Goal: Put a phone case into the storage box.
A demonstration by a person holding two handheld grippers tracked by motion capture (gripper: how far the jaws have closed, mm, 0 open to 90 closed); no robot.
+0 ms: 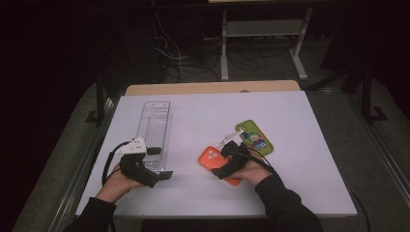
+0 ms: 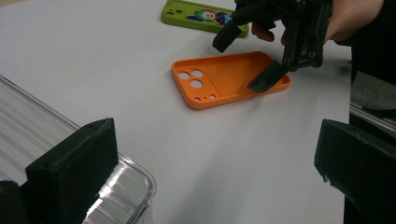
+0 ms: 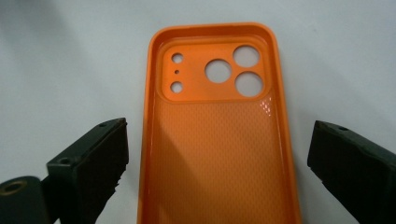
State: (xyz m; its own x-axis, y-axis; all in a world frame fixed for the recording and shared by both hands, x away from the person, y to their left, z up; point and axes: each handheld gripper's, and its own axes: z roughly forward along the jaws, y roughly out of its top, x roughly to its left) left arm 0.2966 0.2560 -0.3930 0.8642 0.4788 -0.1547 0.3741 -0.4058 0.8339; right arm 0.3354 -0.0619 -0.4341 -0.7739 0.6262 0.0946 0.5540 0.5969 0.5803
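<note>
Under the gaping right hand-held gripper (image 3: 217,154), the orange phone case (image 3: 217,140) seems partly cropped.

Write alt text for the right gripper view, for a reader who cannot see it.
An orange phone case lies open side up on a white table, its camera cutouts at the far end. The right claw is open, with one black jaw on either side of the case's near half, neither touching it.

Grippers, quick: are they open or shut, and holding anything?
Left gripper: open, empty, by the clear tray.
Right gripper: open, jaws either side of the orange phone case, not gripping.
</note>
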